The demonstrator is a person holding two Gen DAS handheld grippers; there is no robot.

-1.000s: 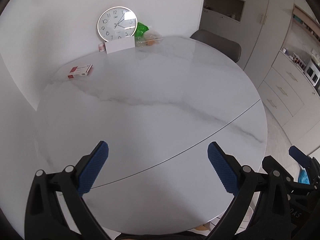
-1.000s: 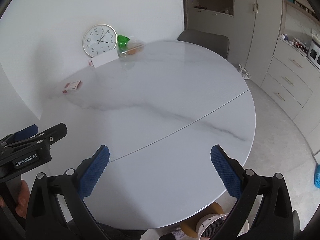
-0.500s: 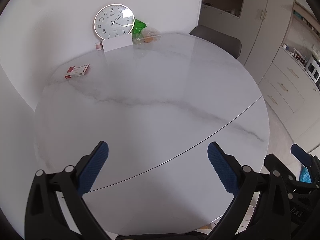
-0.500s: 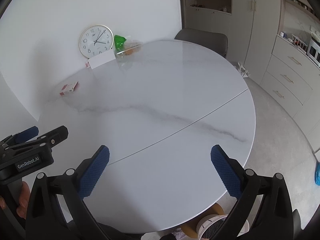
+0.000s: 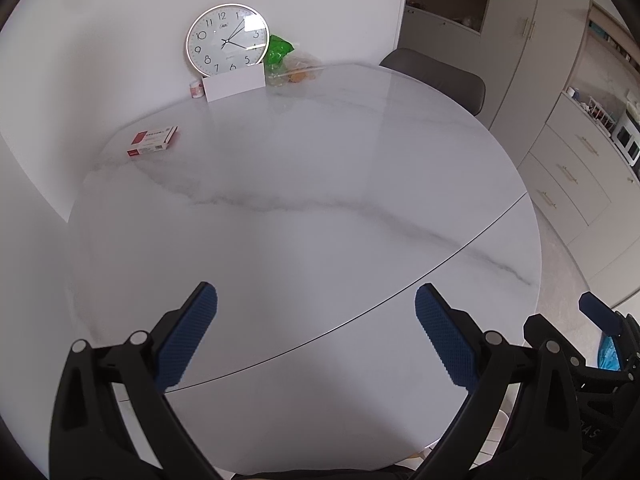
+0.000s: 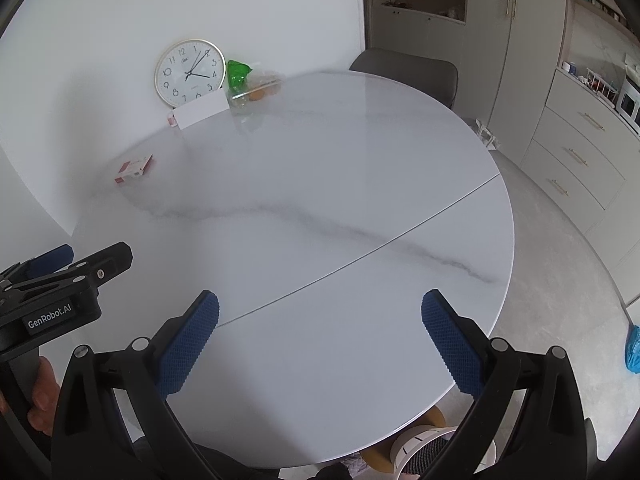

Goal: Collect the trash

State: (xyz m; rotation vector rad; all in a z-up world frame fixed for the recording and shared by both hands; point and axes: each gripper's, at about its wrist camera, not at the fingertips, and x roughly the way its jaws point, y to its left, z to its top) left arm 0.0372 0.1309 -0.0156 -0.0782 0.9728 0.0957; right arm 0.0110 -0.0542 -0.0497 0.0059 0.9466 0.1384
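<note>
A round white marble table (image 5: 320, 168) (image 6: 320, 168) fills both views. On its far left lies a small red and white box (image 5: 153, 141) (image 6: 134, 169). At the far edge by the wall sit a green wrapper (image 5: 279, 50) (image 6: 237, 73) and a clear plastic bag (image 5: 300, 70) (image 6: 258, 90) with something orange inside. My left gripper (image 5: 316, 336) hovers open above the near table edge, nothing between its blue pads. My right gripper (image 6: 320, 340) is open too, beside it to the right, holding nothing.
A wall clock (image 5: 227, 42) (image 6: 190, 72) leans at the back behind a white card (image 5: 234, 85) (image 6: 202, 114). A grey chair (image 5: 434, 76) (image 6: 404, 70) stands behind the table. Cabinets and drawers (image 6: 576, 148) line the right. A white bin (image 6: 420, 444) sits under the near edge.
Both grippers have pulled back and risen slightly, so the table looks smaller and further off. Both stay open and empty.
</note>
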